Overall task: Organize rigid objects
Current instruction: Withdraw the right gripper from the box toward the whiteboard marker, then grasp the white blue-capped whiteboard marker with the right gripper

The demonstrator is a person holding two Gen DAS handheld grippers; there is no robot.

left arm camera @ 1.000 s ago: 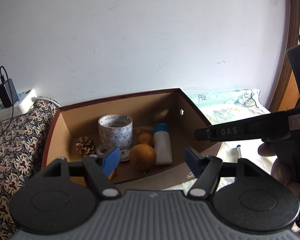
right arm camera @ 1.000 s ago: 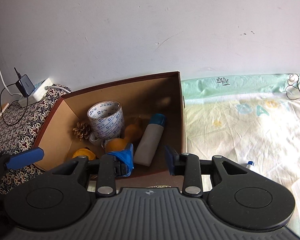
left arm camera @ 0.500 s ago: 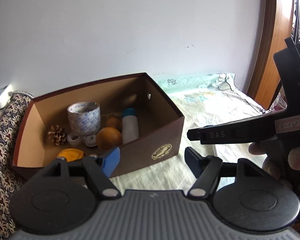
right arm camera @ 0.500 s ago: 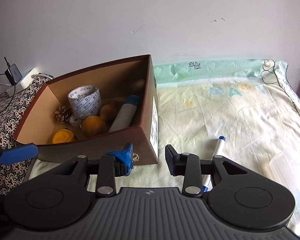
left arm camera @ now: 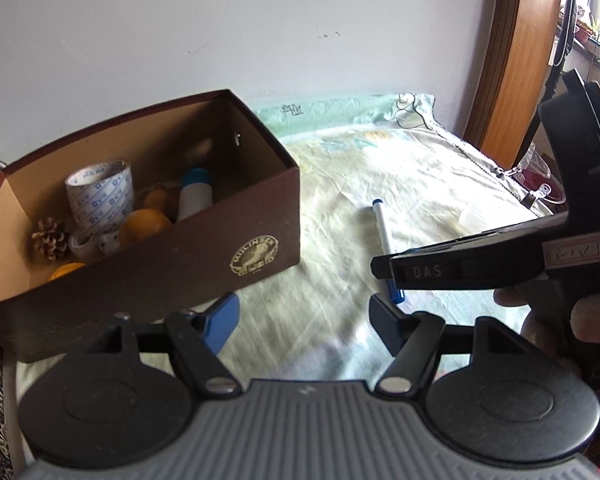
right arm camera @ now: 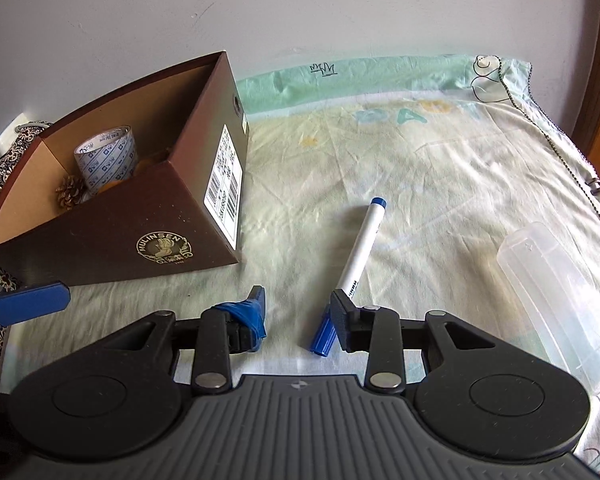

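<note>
Brown cardboard box (right arm camera: pixel 112 236): sits at the left on the pale sheet (right arm camera: pixel 420 152), open at the top, already part filled.
Box contents: tape roll (left arm camera: pixel 100 196), pine cone (left arm camera: pixel 51 238), orange ball (left arm camera: pixel 146 224), white tube with a blue cap (left arm camera: pixel 195 194), something yellow in the near corner (left arm camera: pixel 66 270). I count these as sorted.
Still out: marker (right arm camera: pixel 360 248), white barrel with blue ends, lying on the sheet to the right of the box and well apart from it; clear plastic case (right arm camera: pixel 560 300) farther right, near the sheet's edge.
My right gripper (right arm camera: pixel 298 308): fingers parted, nothing between them. The near blue end of the marker lies just beside my right finger, not inside the gap. One finger carries a blue wrap.
My left gripper (left arm camera: pixel 304 316): fingers spread wide, empty, over bare sheet just near of the box.
Progress, my judgement: most of the job is done; two pieces are left.
Next, my judgement: the marker is the nearer target. I need to shift right so the barrel falls between my fingers before closing.
</note>
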